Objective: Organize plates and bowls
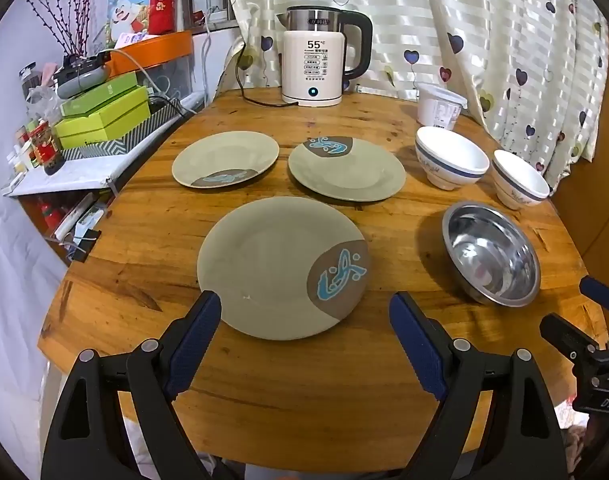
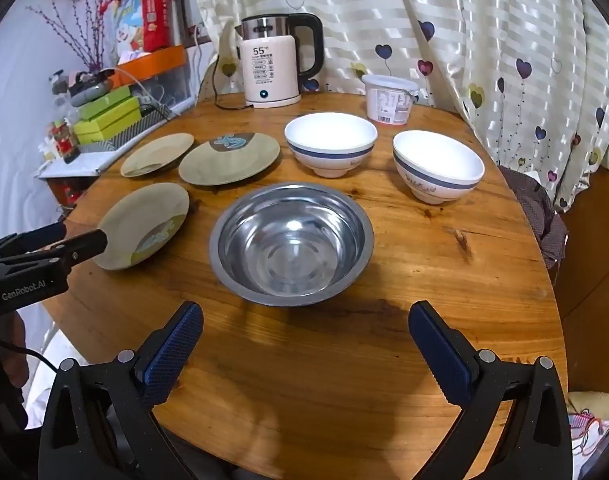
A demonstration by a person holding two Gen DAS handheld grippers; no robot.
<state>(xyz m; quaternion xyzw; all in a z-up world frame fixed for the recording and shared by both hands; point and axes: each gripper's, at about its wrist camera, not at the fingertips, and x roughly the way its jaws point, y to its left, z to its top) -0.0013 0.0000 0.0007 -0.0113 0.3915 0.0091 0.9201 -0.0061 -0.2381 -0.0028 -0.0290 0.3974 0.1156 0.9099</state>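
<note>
We look down on a round wooden table that carries everything in the task. At its far edge, against the heart-print curtain, stands an electric kettle with a white lidded tub to its right.

Three grey-green plates lie flat and apart from one another: the nearest plate sits just ahead of our left gripper, the far left plate and the far right plate lie side by side behind it. Right of the nearest plate rests the steel bowl, upright and directly ahead of our right gripper.

Behind the steel bowl stand two white bowls with blue bands, the left white bowl and the right white bowl, upright and not touching each other.

Both grippers hang over the near edge of the table, tilted downward, their blue-padded fingers spread wide with nothing between them. The left tip seems to overlap the nearest plate's rim, though we cannot tell whether it touches.
</note>
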